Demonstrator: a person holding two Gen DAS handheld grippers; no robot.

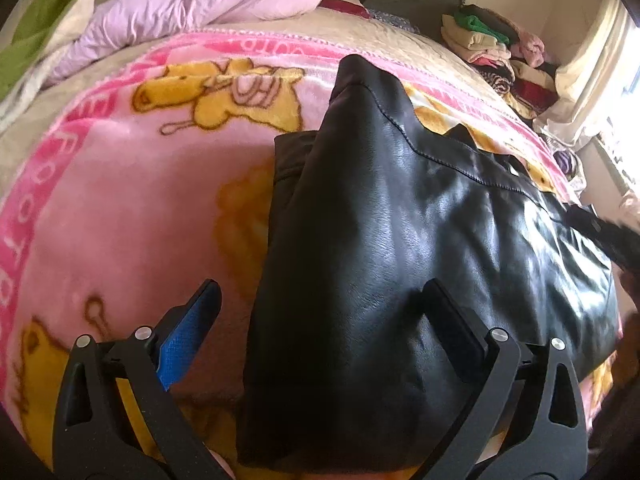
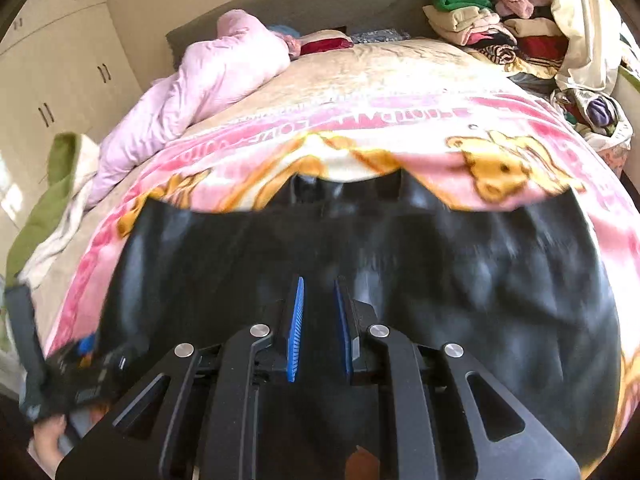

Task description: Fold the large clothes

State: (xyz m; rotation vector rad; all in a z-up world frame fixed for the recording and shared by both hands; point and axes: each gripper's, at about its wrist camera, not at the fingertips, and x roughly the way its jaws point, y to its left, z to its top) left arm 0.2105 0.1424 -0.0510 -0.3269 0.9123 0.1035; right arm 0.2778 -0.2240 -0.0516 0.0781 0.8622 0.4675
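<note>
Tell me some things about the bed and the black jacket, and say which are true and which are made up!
1. The black jacket lies on a pink blanket with yellow bears. True.
2. The left tongs are squeezed shut. False: they stand wide open over the jacket.
3. A pale pink quilt is bunched up at the far end of the bed. True.
4. The pile of folded clothes sits in the middle of the blanket. False: it is stacked at the bed's far corner.
5. The right tongs are wide open. False: their blue pads are nearly together, with nothing seen between them.
</note>
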